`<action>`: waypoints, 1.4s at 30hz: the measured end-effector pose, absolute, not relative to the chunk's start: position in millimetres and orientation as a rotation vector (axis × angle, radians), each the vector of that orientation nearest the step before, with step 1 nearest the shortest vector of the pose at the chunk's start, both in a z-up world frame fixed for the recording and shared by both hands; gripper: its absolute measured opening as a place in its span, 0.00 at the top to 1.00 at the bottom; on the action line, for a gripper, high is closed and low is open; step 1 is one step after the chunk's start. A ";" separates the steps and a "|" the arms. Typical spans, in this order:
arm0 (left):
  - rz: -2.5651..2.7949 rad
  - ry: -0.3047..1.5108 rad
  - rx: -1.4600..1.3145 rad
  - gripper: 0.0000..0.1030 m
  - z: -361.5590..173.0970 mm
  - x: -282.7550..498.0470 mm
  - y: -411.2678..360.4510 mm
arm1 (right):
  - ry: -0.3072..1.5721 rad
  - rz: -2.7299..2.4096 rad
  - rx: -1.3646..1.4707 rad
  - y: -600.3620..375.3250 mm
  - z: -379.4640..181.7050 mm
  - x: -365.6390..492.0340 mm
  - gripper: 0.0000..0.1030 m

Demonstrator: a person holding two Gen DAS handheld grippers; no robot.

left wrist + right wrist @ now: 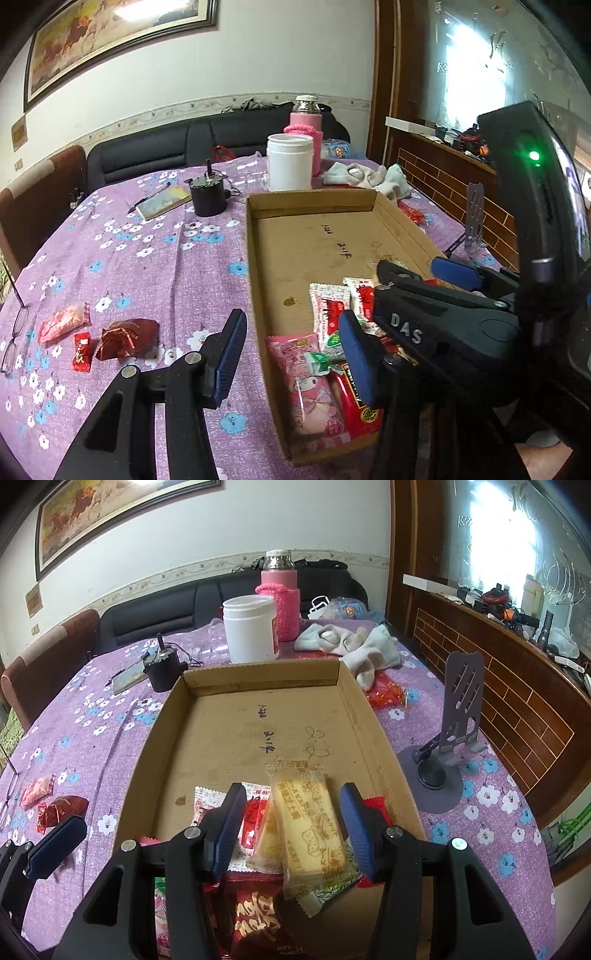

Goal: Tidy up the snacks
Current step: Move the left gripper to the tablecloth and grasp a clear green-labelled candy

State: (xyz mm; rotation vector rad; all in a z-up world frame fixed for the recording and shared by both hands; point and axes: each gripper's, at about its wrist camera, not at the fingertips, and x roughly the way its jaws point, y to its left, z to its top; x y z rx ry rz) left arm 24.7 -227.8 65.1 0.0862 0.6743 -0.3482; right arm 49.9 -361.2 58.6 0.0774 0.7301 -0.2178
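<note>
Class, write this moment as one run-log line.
right claw: open over yellow biscuit pack in cardboard tray | left claw: open, empty | three red snacks on tablecloth

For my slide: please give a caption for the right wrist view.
Open right gripper above a yellow biscuit packet in the cardboard tray of snacks.

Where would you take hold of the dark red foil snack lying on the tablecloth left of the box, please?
I would grip the dark red foil snack across its puffed middle, coming down from above with the left gripper, which is open and nearest. It lies flat on the tablecloth, so the sides offer no edge, and the small red candy sits close on its left.
</note>
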 end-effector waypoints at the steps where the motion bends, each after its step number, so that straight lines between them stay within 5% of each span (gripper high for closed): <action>1: -0.346 0.679 0.089 0.47 65.2 24.9 -226.9 | 0.725 -0.216 0.081 -361.5 59.7 49.2 0.50; 11: -0.357 0.764 0.088 0.47 71.9 12.0 -190.2 | 0.709 -0.212 0.102 -363.9 64.4 45.1 0.50; 15: -0.381 0.788 0.085 0.35 74.1 3.6 -153.5 | 0.703 -0.212 0.107 -363.2 65.8 44.2 0.50; 30: -0.271 0.893 0.069 0.35 30.4 42.9 -86.9 | 0.713 -0.170 0.088 -350.6 63.6 45.1 0.50; 37: -0.254 0.902 0.101 0.67 20.8 51.8 -94.3 | 0.698 -0.133 0.085 -341.3 67.1 40.5 0.50; 42: -0.217 0.880 0.140 0.69 19.7 48.4 -94.6 | 0.686 -0.089 0.086 -333.2 68.0 38.2 0.50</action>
